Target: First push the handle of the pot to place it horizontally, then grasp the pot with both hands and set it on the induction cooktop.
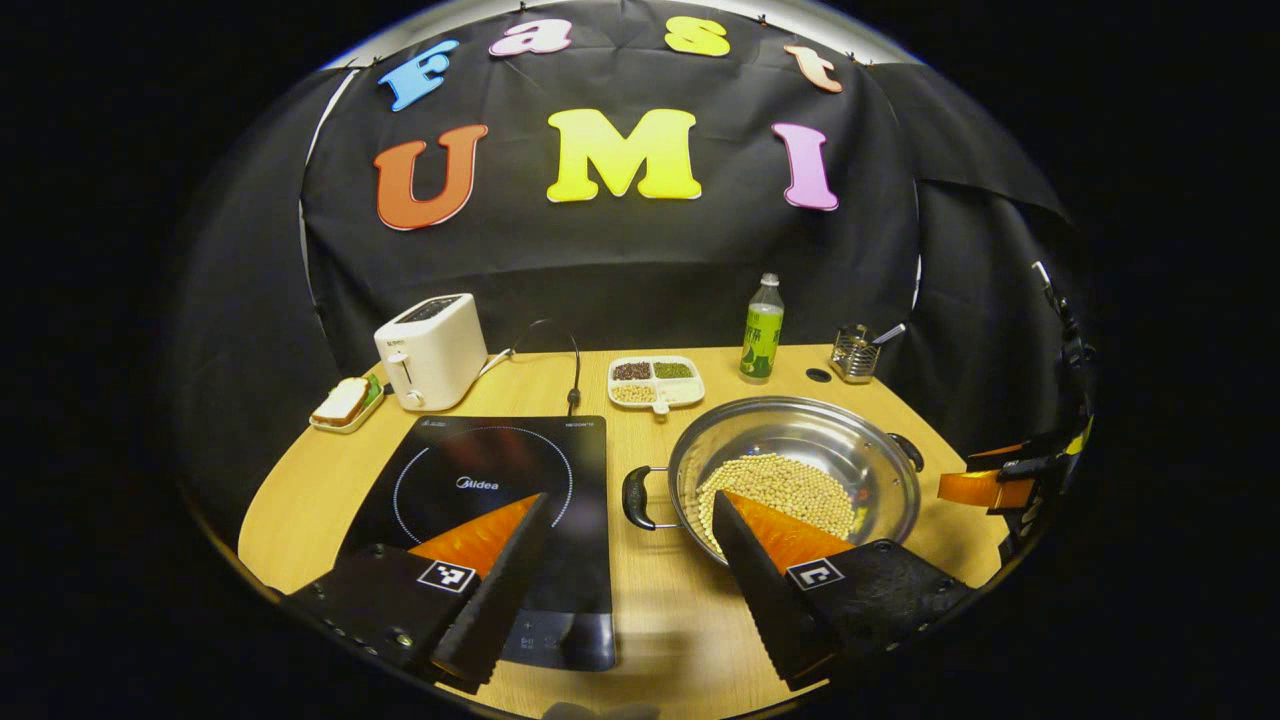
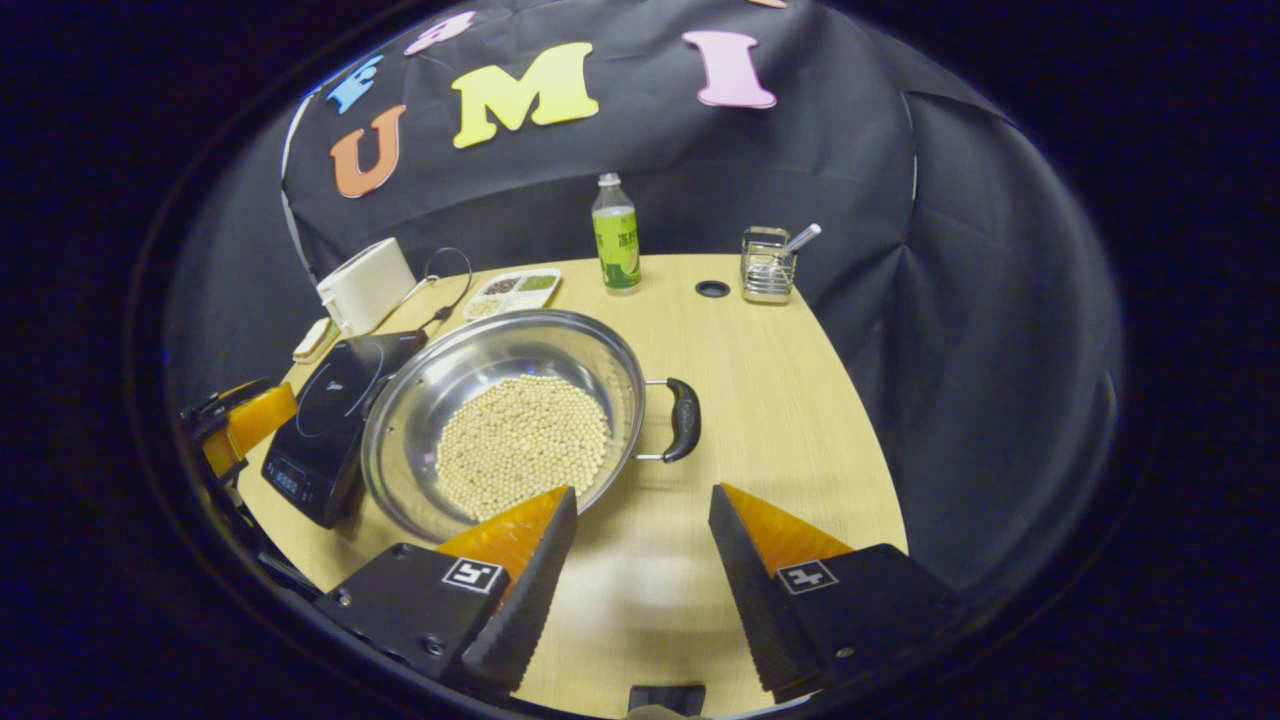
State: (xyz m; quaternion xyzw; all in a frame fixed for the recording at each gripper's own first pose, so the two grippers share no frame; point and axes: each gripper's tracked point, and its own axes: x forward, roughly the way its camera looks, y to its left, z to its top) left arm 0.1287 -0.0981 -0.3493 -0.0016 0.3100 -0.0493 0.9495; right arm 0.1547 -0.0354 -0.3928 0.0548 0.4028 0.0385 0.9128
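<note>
You are holding both grippers above the near edge of the worktop, fingers released and spread, gripping nothing. The left gripper is hovering between the induction cooktop and the pot, which is sitting just right of the cooktop, not yet on it. The right gripper is facing the pot's right handle, probably readying a grasp. The left gripper view is giving you the left handle; the right gripper view is showing the beans unobstructed.
</note>
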